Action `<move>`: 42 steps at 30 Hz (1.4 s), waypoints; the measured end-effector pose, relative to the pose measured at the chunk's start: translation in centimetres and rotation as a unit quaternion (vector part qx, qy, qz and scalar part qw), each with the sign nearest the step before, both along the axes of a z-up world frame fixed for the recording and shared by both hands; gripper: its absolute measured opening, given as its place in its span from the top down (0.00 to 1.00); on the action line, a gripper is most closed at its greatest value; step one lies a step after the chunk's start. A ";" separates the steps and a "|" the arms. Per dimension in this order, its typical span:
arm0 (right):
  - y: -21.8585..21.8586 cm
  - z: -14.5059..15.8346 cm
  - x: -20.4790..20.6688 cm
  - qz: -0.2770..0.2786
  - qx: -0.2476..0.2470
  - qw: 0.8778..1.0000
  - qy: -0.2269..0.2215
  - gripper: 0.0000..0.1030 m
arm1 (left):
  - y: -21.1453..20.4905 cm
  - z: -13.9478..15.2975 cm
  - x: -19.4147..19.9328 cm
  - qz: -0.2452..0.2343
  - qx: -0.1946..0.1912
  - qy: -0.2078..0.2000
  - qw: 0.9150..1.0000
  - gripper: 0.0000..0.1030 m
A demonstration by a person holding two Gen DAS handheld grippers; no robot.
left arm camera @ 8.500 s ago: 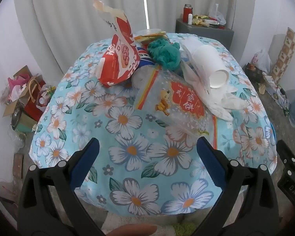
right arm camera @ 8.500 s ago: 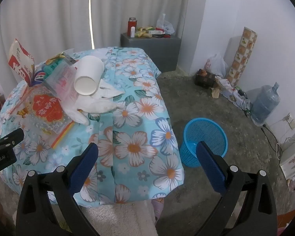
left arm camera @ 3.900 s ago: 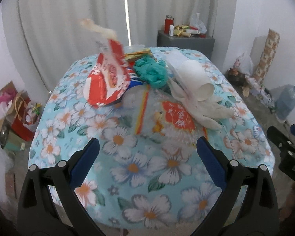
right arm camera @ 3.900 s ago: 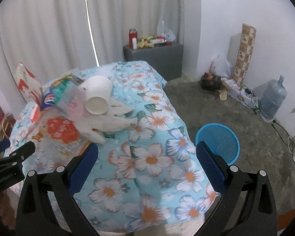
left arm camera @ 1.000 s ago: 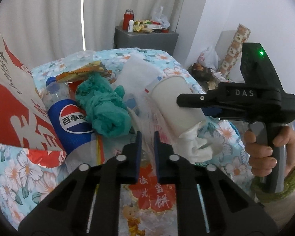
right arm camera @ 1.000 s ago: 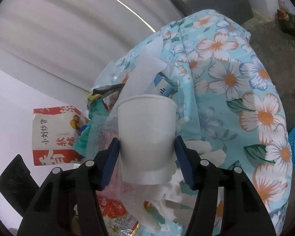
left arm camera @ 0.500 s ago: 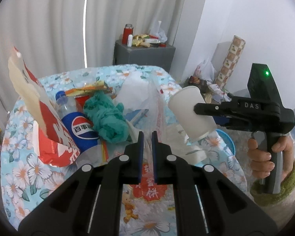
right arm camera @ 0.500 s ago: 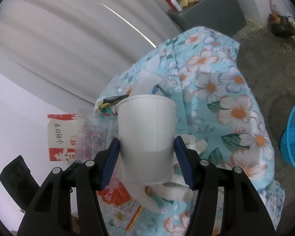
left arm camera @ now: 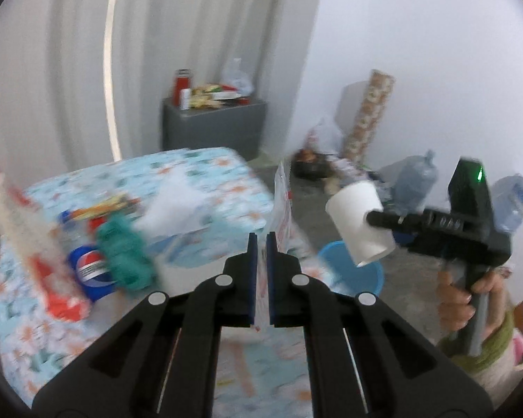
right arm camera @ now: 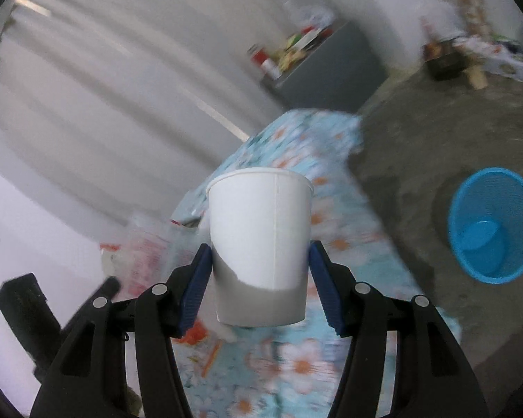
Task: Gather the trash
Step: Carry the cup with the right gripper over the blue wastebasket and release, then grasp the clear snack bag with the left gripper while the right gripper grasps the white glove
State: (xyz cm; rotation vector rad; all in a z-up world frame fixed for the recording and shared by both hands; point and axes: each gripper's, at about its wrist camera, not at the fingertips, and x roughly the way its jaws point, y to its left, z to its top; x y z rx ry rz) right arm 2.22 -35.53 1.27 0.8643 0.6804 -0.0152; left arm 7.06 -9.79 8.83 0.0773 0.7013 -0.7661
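Observation:
My right gripper (right arm camera: 259,270) is shut on a white paper cup (right arm camera: 259,240) and holds it in the air; it also shows in the left wrist view (left arm camera: 361,224), above the blue mesh trash basket (left arm camera: 352,275). My left gripper (left arm camera: 260,244) is shut on a clear plastic snack bag (left arm camera: 282,205), lifted off the table. The basket (right arm camera: 491,224) stands on the floor at the right of the right wrist view. A Pepsi bottle (left arm camera: 90,266), a green cloth (left arm camera: 125,250), a red-and-white paper bag (left arm camera: 28,240) and white paper (left arm camera: 174,205) lie on the floral table (left arm camera: 223,170).
A grey cabinet (left arm camera: 214,129) with bottles stands by the curtain. A patterned roll (left arm camera: 368,115), bags and a water jug (left arm camera: 413,183) line the right wall. The floor is bare concrete (right arm camera: 429,139). The person's hand (left arm camera: 470,296) holds the right gripper's handle.
Both grippers have lifted and swung right, away from the table toward the basket. The cup and the clear bag have come with them. The view is blurred by motion.

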 end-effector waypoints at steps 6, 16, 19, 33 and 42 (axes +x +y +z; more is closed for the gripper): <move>-7.1 -2.6 -6.1 -0.119 0.001 0.992 0.030 0.45 | -11.9 -0.3 0.2 -0.099 -0.001 0.047 0.994 0.97; -18.0 -17.0 -9.0 -0.250 0.088 0.953 0.148 0.45 | -34.4 -12.5 1.8 -0.187 0.121 0.107 0.969 0.97; -20.3 -21.2 -8.7 -0.273 0.104 0.940 0.176 0.44 | -39.1 -17.0 2.6 -0.204 0.147 0.125 0.960 0.96; -22.8 -27.2 -7.7 -0.292 0.098 0.925 0.221 0.29 | -43.0 -22.4 4.6 -0.189 0.173 0.131 0.958 0.75; -16.8 -19.4 -9.4 -0.308 -0.028 0.922 0.232 0.21 | -37.9 -15.0 3.2 -0.191 0.121 0.124 0.966 0.70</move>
